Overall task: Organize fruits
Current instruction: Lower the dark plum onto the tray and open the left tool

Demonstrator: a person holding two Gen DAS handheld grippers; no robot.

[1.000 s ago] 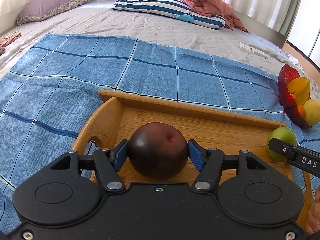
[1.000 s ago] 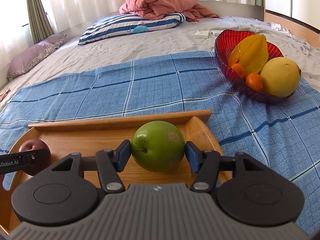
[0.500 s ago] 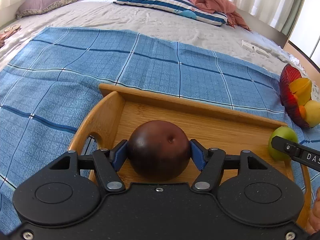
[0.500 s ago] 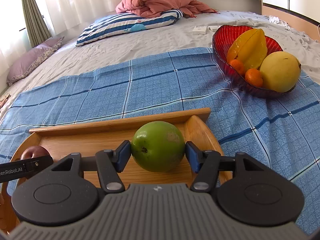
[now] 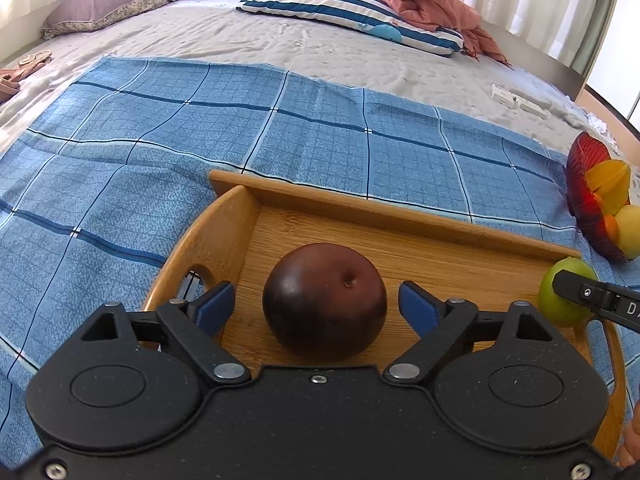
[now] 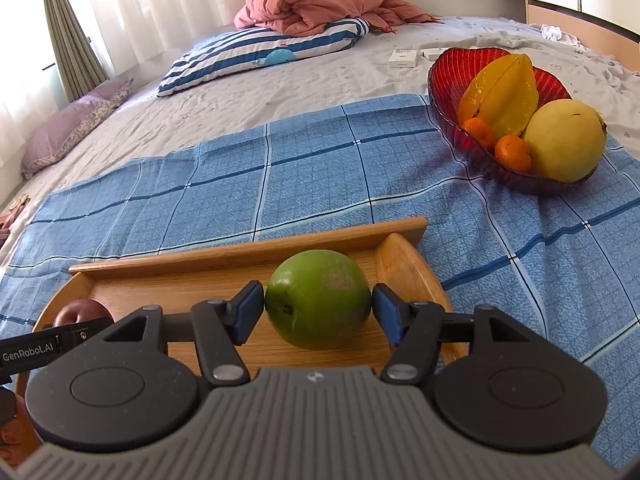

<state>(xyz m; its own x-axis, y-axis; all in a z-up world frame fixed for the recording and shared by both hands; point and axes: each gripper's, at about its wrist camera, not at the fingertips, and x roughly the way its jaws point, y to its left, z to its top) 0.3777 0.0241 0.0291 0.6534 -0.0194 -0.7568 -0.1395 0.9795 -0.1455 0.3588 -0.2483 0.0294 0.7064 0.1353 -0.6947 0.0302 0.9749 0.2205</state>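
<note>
A dark brown-red round fruit [image 5: 325, 300] rests on the wooden tray [image 5: 384, 216] near its left end. My left gripper [image 5: 316, 306] is open, its blue pads standing clear on both sides of the fruit. A green apple [image 6: 318, 298] sits on the tray's right end [image 6: 404, 256]. My right gripper [image 6: 318, 310] has its blue pads against the apple's sides. The apple also shows in the left wrist view [image 5: 564, 296], the dark fruit in the right wrist view [image 6: 82, 312].
A red glass bowl [image 6: 448, 96] holds a starfruit [image 6: 500, 92], a yellow pear-like fruit [image 6: 564, 140] and small oranges [image 6: 512, 152], to the tray's right on the blue checked cloth [image 6: 320, 168]. Pillows and a pink blanket lie at the far end of the bed.
My left gripper has opened and let go of the dark fruit, which now rests on the tray. My right gripper still holds the green apple in the same place.
</note>
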